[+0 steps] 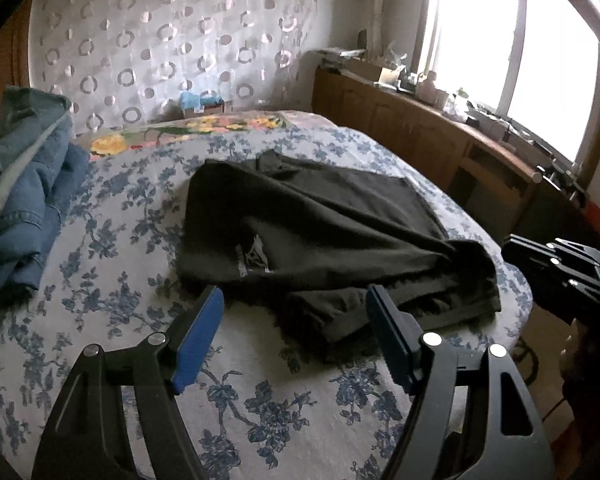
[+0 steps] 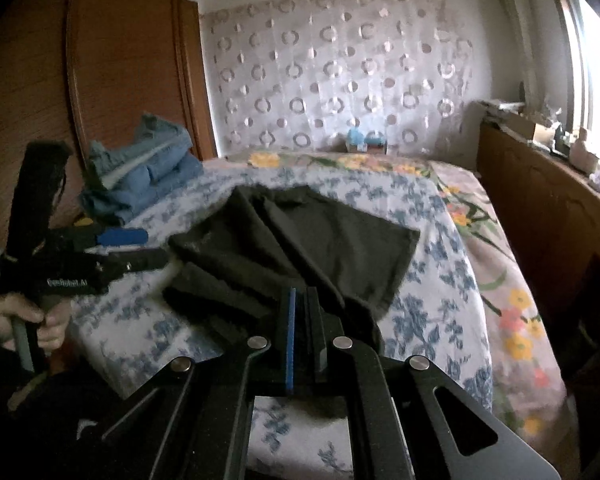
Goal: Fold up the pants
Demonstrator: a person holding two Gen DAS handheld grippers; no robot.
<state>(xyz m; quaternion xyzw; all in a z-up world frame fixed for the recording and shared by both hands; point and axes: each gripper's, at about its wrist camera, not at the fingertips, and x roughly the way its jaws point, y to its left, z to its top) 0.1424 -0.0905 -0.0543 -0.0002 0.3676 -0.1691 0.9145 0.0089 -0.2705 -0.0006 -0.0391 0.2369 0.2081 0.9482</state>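
Nearest you, your right gripper is clamped on the black pants' near edge, likely for folding it across the floral bed, while your left gripper hovers wide and empty.

Black pants lie on a white bedspread printed with blue flowers; blue jeans; the curtain has circles.
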